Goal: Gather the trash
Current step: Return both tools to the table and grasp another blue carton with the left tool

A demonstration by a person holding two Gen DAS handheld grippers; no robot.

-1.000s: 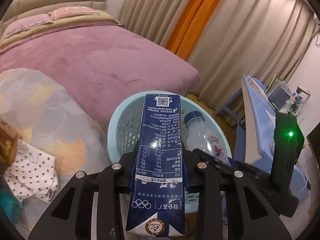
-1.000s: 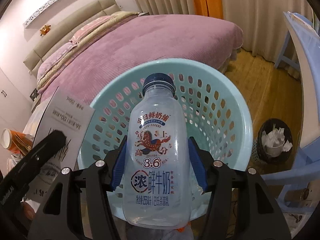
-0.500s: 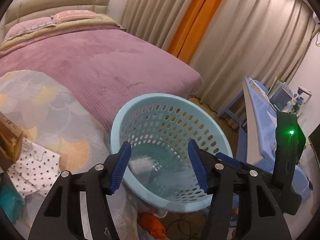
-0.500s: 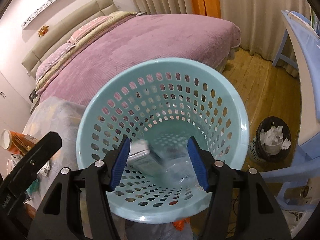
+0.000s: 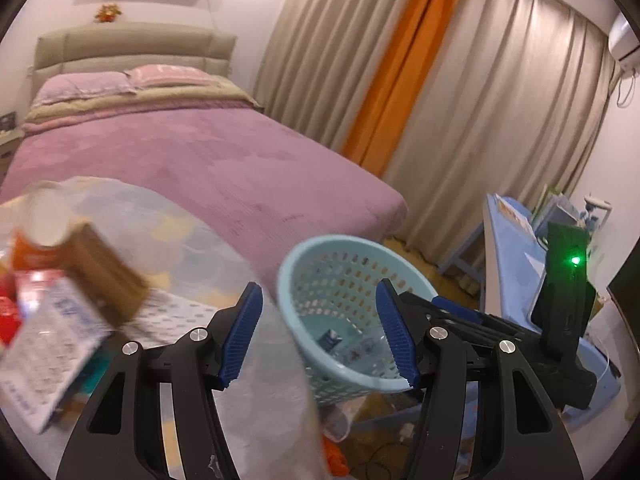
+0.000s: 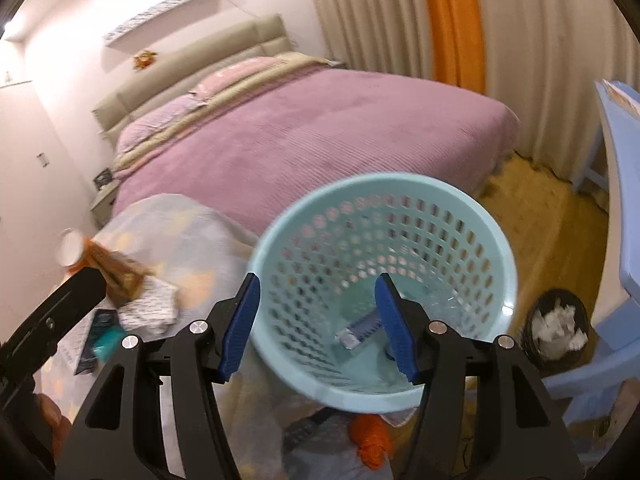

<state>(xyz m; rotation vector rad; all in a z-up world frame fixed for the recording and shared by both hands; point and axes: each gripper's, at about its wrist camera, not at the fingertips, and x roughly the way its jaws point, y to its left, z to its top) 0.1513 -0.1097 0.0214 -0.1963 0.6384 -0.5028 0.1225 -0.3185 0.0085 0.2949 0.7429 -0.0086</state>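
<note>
Left wrist view: left gripper (image 5: pixel 320 330) jaws gaping, empty. Right gripper (image 6: pixel 318 326) likewise. Carton (image 6: pixel 360 330) lying in basket (image 6: pixel 496 240), lower centre. Judging next: swinging lower left toward remaining litter (image 5: pixel 52 344), closing on one piece.

Each camera looked forward along its own open fingers, from above and close by. Both views shared the basket (image 5: pixel 352 316) (image 6: pixel 384 280) and the bed (image 5: pixel 200 152) (image 6: pixel 300 128) behind it.
</note>
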